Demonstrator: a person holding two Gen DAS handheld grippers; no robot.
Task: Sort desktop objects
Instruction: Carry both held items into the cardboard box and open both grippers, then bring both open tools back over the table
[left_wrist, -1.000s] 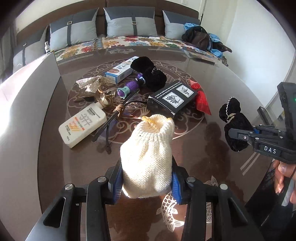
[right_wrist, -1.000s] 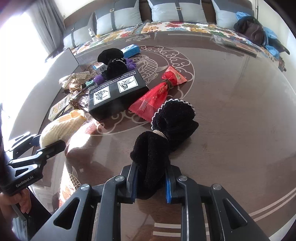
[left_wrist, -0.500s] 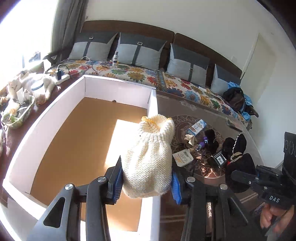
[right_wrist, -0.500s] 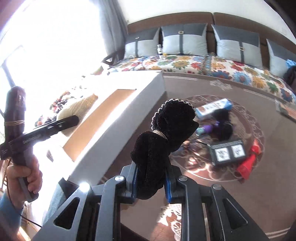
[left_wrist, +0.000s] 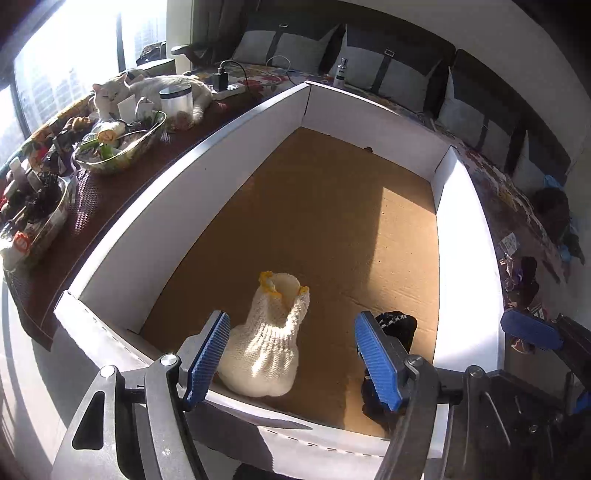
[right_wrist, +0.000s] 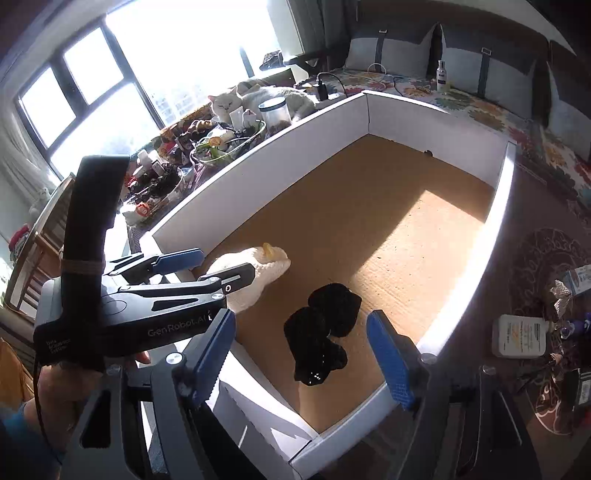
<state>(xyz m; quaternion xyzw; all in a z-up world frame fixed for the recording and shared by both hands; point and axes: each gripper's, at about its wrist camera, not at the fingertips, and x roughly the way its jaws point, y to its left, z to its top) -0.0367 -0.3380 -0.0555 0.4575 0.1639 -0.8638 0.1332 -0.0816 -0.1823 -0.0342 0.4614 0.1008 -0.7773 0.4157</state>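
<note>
A cream knitted pouch (left_wrist: 266, 347) rests on the brown floor of a large white-walled box (left_wrist: 166, 221), near its front wall. My left gripper (left_wrist: 291, 318) hangs over it, jaws opening, and the pads are clear of the pouch. A black velvet pouch (right_wrist: 325, 325) lies on the box floor (right_wrist: 388, 229) to the right of the cream pouch (right_wrist: 258, 273). Above it my right gripper (right_wrist: 301, 315) has its jaws opening and grips nothing. In the left wrist view the black pouch (left_wrist: 397, 326) is partly hidden behind a finger. The left gripper (right_wrist: 225, 264) also shows in the right wrist view.
A white cat (left_wrist: 147, 88), a jar (left_wrist: 175, 99) and glass bowls of small items (left_wrist: 122, 144) sit beyond the box's left wall. On the patterned table right of the box lie a white bottle (right_wrist: 521, 336) and other items. A hand (right_wrist: 74, 387) holds the left gripper.
Both grippers swung from the table to above the box. Each then opened and let go of its pouch, and both pouches now lie inside the box.
</note>
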